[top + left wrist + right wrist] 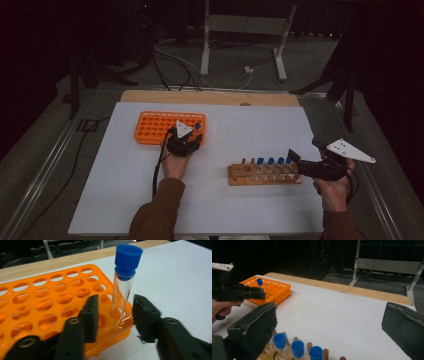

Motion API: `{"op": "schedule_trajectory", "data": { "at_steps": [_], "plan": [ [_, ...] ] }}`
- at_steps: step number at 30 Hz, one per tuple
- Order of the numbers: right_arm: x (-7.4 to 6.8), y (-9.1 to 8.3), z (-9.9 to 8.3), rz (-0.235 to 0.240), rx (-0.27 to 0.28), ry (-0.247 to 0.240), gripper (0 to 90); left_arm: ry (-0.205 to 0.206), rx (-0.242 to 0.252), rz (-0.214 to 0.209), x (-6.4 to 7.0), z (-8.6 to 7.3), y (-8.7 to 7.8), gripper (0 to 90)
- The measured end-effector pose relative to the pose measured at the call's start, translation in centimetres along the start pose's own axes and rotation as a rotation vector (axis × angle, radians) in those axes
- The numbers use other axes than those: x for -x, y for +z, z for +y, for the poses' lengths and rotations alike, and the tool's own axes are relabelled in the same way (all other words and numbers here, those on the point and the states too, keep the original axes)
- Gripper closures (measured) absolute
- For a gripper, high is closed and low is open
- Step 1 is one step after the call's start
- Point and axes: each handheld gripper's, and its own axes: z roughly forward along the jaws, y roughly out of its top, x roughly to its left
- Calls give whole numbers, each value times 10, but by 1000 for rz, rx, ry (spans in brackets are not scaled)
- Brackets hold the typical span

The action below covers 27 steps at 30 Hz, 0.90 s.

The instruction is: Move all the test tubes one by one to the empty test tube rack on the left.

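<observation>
Left gripper (115,315): jaws parted either side of the blue-capped tube (123,282), no contact that I can make out, so it's open, nothing held.
Tube: standing in a corner hole of the orange rack (50,310), leaning a touch to one side, glass bottom down inside the hole.
Step in hand: looks like the release after seating the tube. Best done by backing straight off along the jaw line, keeping both pads clear of the glass so the lean doesn't get worse.
Right gripper (329,325): jaws spread wide, empty, hovering just over the wooden rack (264,175) with its row of blue-capped tubes (297,348).
Next pick, my guess: centre on one cap, come down level, close gently on the glass below the cap.
Far side: white table top (250,125), wooden edge beyond.
</observation>
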Motion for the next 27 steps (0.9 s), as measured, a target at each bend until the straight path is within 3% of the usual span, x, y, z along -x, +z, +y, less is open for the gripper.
{"op": "schedule_trajectory", "data": {
  "at_steps": [2, 8, 11, 15, 21, 23, 24, 27],
  "plan": [
    [0, 0, -1, 1, -3, -1, 2, -15, 8, -16, -1, 2, -5, 504],
    [1, 1, -3, 8, -14, 0, 8, -60, 48, -27, -6, 9, -28, 244],
    [3, 2, -5, 16, -20, 0, 55, -65, 65, -38, -10, 12, -44, 150],
    [4, 4, -7, 24, -39, -5, 125, -94, 62, -16, -16, 11, -62, 13],
    [4, 8, -12, 18, -86, -19, 262, -111, 105, 3, -28, 1, -94, 8],
    [3, 8, -15, 22, -101, -48, 356, -115, 114, 4, -32, -3, -103, 8],
    [0, 8, -17, 25, -108, -84, 463, -121, 121, 5, -34, -4, -108, 8],
    [-1, 9, -21, 49, -131, -99, 542, -136, 132, 7, -38, -9, -121, 8]
  ]
}}
